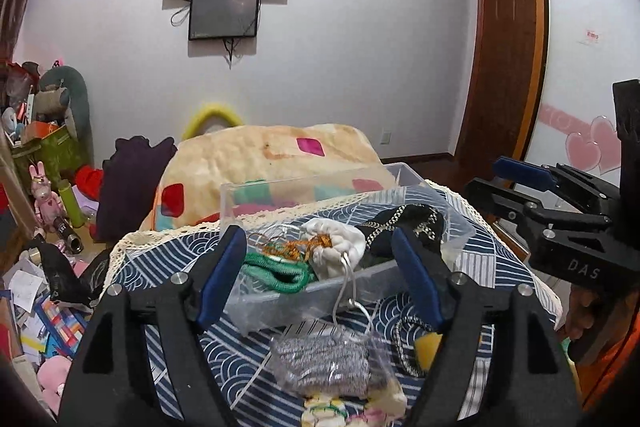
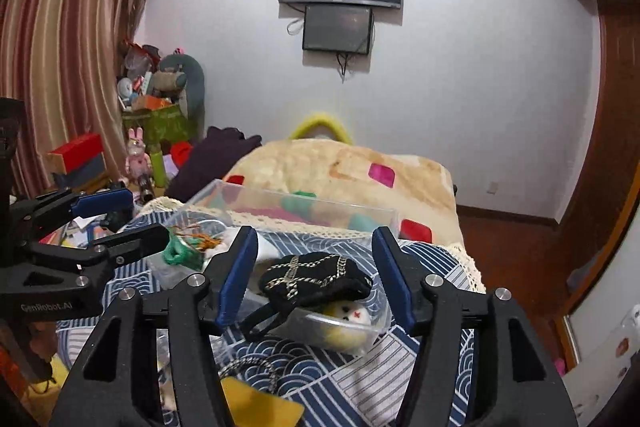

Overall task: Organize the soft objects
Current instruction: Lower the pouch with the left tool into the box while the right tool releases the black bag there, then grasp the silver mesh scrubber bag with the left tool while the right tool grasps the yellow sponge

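A clear plastic bin (image 1: 280, 297) (image 2: 360, 341) sits on a blue patterned cloth (image 1: 496, 251). It holds a white drawstring pouch (image 1: 340, 247), a green knitted band (image 1: 276, 273) (image 2: 178, 251), a black chain-trimmed pouch (image 1: 404, 227) (image 2: 316, 277) and a yellow plush (image 2: 348, 327). In front lie a bagged grey yarn bundle (image 1: 324, 363), a dark cord (image 1: 404, 347) and a yellow piece (image 1: 428, 347) (image 2: 260, 405). My left gripper (image 1: 320, 275) (image 2: 124, 215) is open and empty over the bin's near side. My right gripper (image 2: 314, 275) (image 1: 508, 187) is open and empty around the black pouch.
A cream blanket with coloured patches (image 1: 272, 155) lies behind the bin. A dark purple garment (image 1: 128, 183) and piled toys and boxes (image 1: 44, 131) are at the left. A wardrobe with heart stickers (image 1: 584, 47) stands at the right.
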The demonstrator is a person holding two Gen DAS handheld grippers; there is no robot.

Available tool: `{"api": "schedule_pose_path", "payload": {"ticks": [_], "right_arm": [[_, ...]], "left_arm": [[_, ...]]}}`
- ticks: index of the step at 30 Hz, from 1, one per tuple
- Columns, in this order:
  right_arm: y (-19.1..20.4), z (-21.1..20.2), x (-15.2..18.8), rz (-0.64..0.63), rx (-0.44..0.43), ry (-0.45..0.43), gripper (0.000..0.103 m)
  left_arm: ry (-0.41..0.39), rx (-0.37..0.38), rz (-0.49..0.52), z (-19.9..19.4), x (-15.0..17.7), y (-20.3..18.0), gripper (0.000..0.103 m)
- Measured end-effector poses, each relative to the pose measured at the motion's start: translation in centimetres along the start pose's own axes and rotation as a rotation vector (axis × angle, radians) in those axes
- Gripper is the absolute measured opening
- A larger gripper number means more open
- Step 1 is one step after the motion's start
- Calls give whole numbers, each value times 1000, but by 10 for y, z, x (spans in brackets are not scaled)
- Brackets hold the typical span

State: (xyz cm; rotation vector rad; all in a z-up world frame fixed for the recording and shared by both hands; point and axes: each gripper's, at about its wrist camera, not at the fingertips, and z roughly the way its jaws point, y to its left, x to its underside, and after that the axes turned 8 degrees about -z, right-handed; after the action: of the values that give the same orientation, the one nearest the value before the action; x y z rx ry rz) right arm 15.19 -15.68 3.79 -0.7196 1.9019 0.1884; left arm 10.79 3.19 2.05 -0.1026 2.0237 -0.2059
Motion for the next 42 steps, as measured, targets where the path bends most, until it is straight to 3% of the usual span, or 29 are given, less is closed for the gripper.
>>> {"api": "schedule_pose_path", "payload": {"ticks": [6, 14, 21, 27, 31, 34, 35, 39, 42], "right_arm": [[11, -13, 16, -1, -5, -3, 59], [27, -4, 42, 4, -39, 63, 60], [39, 13, 67, 23, -93, 151, 61], [47, 22, 84, 34, -117, 208, 61], [45, 24, 90, 36, -94, 226, 72], [41, 25, 95, 50, -85, 236, 72], [39, 25, 96, 58, -83, 238, 72], [31, 24, 97, 83, -72, 231, 70], [26, 23, 98, 92, -64, 232, 53]], "left_arm": [[1, -29, 11, -16, 22, 4, 87], [115, -42, -25, -1, 62, 15, 87], [198, 2, -42, 14, 87, 14, 88], [241, -11, -36, 33, 96, 10, 89], [250, -27, -36, 47, 96, 10, 89], [247, -28, -45, 55, 96, 10, 89], [243, -23, -46, 56, 97, 10, 88], [226, -15, -37, 56, 99, 8, 68], [216, -12, -33, 52, 101, 8, 60]]}}
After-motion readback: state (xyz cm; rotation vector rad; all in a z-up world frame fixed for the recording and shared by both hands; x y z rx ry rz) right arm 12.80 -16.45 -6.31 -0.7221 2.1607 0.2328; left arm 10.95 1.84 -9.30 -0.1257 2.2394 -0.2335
